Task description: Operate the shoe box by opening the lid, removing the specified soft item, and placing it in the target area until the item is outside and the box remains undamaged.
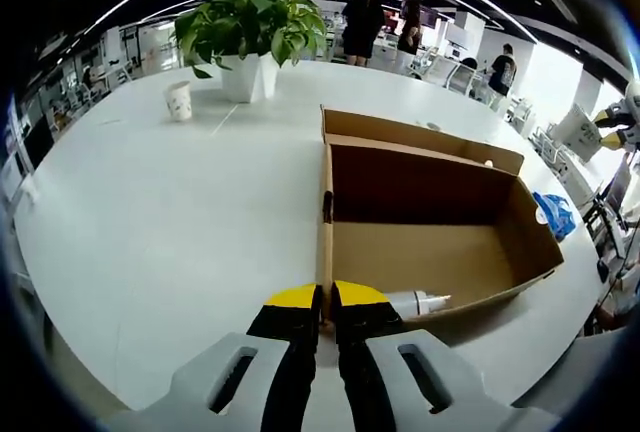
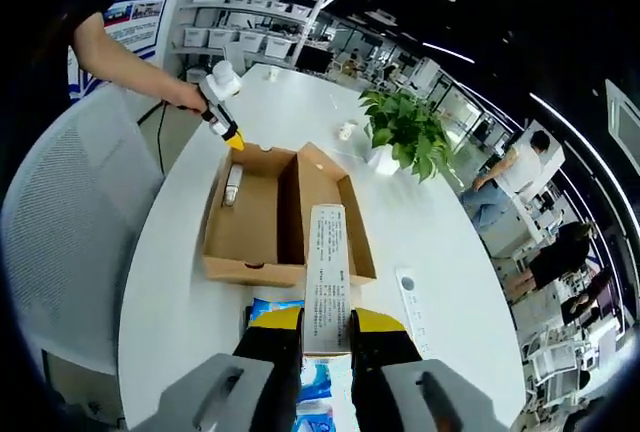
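Note:
The brown cardboard shoe box stands open on the white table, its lid raised along the far side. My left gripper is shut on the edge of the near end wall. A white tube lies on the box floor just beyond it. In the right gripper view, my right gripper is shut on the lid's labelled front flap. The box lies ahead with the tube inside. A hand holds the left gripper at the far corner. A soft blue packet lies on the table under my right gripper.
A potted plant and a paper cup stand further down the table. A flat white strip lies right of the box. The blue packet sits near the table's edge. A grey chair stands beside the table, with people beyond.

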Tool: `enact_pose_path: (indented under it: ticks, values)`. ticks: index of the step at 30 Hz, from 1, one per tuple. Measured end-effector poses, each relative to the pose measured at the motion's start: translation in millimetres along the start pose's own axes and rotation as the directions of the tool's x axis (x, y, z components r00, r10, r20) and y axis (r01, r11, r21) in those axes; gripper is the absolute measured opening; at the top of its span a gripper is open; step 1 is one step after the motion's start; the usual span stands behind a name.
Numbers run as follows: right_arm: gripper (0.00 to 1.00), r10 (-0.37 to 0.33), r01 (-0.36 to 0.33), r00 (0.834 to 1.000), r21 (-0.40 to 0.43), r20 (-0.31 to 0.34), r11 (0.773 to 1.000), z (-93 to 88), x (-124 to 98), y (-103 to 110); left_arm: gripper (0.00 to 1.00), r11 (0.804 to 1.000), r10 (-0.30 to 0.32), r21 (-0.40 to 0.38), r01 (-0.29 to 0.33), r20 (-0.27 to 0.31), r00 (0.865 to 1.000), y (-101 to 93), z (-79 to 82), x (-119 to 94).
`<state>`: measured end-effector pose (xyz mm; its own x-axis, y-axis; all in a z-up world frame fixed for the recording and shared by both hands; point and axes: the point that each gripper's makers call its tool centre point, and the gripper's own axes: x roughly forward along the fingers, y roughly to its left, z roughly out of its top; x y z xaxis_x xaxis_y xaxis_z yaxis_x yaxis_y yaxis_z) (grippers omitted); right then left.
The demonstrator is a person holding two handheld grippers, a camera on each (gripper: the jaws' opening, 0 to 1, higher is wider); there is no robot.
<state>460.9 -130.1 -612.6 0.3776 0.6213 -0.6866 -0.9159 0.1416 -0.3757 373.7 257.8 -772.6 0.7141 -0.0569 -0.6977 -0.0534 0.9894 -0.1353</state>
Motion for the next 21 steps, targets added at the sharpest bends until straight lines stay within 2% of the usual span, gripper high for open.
enact_pose_path:
  ticks: [9,21]
  values:
    - [0.14,-0.023,0.023,0.999,0.011,-0.027,1.0,-27.4,-5.9,-16.6,0.03,1.0,0.003,0.007,-0.003,-0.004,1.0,-0.5,0.0,0.3]
    - [0.14,-0.034,0.036,0.998,0.04,-0.049,0.999,-69.2,1.4,-38.6,0.03,0.999,0.012,0.032,-0.011,-0.006,1.0,-0.3,0.2,0.9]
